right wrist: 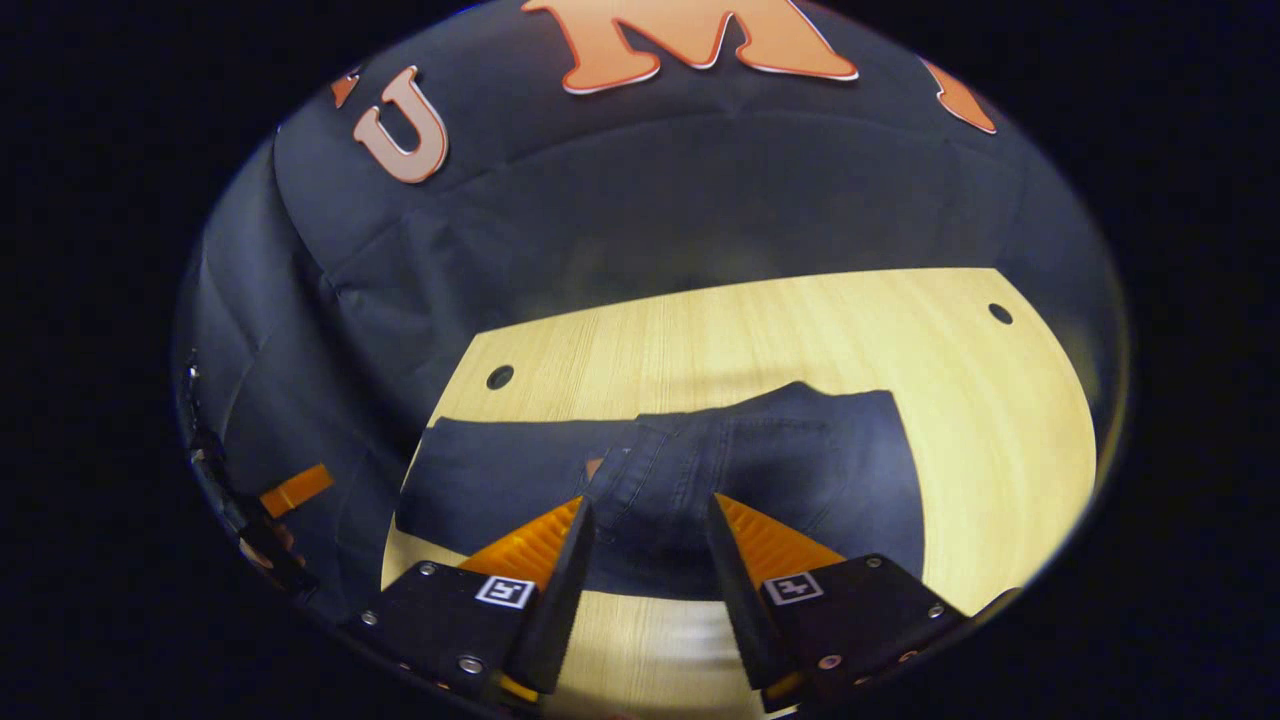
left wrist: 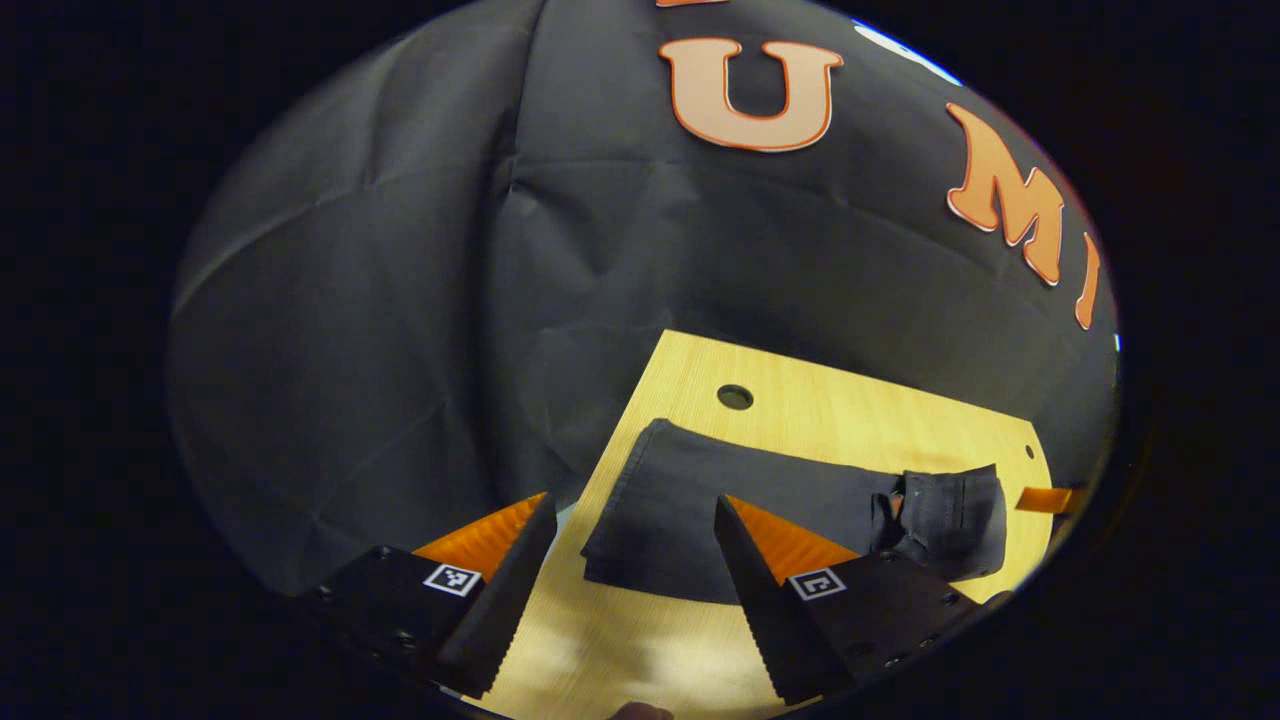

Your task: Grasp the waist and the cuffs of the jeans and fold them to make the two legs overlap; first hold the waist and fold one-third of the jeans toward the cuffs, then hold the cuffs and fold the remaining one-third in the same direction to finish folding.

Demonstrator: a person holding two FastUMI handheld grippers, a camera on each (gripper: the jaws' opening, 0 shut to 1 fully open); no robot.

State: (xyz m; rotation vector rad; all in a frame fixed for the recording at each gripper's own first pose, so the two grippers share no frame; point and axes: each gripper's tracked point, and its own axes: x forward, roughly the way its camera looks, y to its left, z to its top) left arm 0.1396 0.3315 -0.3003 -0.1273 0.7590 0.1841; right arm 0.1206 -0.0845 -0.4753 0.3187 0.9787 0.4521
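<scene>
While both grippers hover above the table (left wrist: 860,400), neither one touches anything. Left gripper (left wrist: 635,510) has its fingers spread wide, nothing between them but bare tabletop and the near edge of the jeans (left wrist: 760,500). Right gripper (right wrist: 645,510) is parted too, a bit narrower, its two fingers framing the near edge of the jeans from above, no contact visible.

Jeans lie flat on the light wooden table, dark denim, already folded lengthwise so the legs sit on top of each other as one long strip. In the left gripper view the cuff end (left wrist: 640,470) is toward the left, close to the table's left edge, and the strip runs off to the right, where the waist part (left wrist: 950,515) lies bunched near the far right edge. In the right gripper view the waist and seat section (right wrist: 800,460) is in the middle, straight ahead of the fingers, with a pocket seam visible, and the legs (right wrist: 500,475) stretch left.

Round holes in the tabletop: one (left wrist: 735,397) just behind the cuff end, another (right wrist: 1000,313) well off at the far right corner. Other gripper's finger (left wrist: 1045,498) peeks in at the right rim of the left gripper view, just beside the waist.
</scene>
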